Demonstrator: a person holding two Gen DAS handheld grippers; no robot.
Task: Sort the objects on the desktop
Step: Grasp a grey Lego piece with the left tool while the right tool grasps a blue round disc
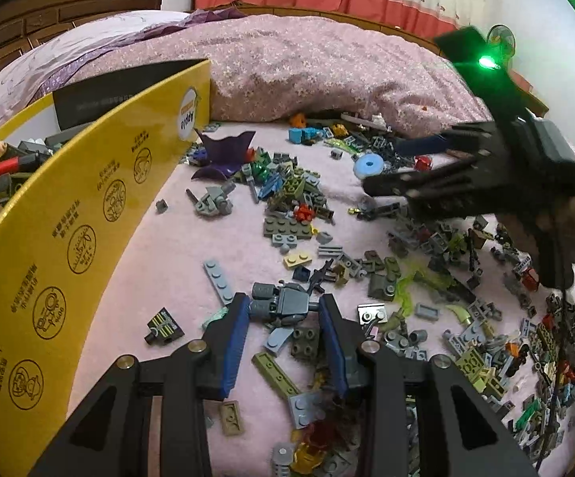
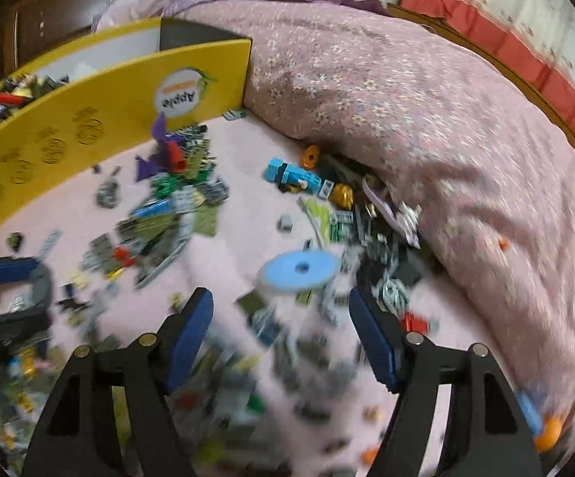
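Bare pink sheet (image 1: 168,262) lies open at nine o'clock of the brick pile (image 1: 426,278). The yellow box wall (image 1: 88,198) blocks beyond it; the quilt (image 1: 327,79) closes off twelve o'clock.

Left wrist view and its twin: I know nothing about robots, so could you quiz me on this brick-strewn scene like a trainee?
1. True or false: in the left wrist view, the yellow box stands left of the loose bricks.
2. What does the left gripper press on? A: grey brick model; B: blue disc; C: purple cape.
3. Fill in: the right gripper has its jaws ____.
Key: 1 true; 2 A; 3 open.
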